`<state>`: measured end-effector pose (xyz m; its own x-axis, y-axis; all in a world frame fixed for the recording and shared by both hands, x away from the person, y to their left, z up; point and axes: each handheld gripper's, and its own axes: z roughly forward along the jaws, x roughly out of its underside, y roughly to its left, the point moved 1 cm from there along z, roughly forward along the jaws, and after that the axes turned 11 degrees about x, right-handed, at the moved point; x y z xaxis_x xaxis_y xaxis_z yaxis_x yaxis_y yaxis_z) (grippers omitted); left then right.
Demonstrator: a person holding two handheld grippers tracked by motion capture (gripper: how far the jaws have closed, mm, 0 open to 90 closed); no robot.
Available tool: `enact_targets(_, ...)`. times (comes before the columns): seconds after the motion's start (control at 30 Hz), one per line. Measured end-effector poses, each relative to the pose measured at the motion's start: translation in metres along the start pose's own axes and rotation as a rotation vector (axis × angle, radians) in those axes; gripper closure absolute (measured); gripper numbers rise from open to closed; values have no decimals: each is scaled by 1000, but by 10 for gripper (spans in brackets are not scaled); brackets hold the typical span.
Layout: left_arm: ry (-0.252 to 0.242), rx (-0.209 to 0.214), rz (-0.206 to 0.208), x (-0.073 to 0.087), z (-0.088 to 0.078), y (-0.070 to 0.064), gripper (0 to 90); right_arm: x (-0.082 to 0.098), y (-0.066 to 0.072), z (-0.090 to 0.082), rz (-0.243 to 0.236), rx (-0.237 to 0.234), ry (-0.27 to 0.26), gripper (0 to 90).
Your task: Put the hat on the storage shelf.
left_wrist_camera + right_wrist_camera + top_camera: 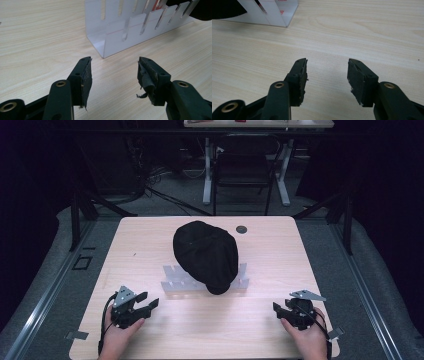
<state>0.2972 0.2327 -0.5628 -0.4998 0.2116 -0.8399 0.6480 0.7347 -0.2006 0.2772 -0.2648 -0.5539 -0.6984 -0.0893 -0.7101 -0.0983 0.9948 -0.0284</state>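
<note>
High view shows both grippers, left (150,301) and right (278,309), fingers spread and empty, near what looks like a black cap (206,254) draped over the slotted rack (175,281), which a careless tug could tip.

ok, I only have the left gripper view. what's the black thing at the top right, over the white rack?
Observer: A black hat, draped over the middle of the slotted rack; both rack ends stick out.
Operator: and over on the right?
Observer: The right gripper is near the front edge, fingers open, nothing between them.
Operator: anything past the hat?
Observer: A small dark round disc set in the table, just behind it.
</note>
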Motion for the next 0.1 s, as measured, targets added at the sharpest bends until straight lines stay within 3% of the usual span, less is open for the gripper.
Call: enact_targets(0.1,-3,-4,1,0,-1,0,450,0,-1,0,9,-10,-3,496)
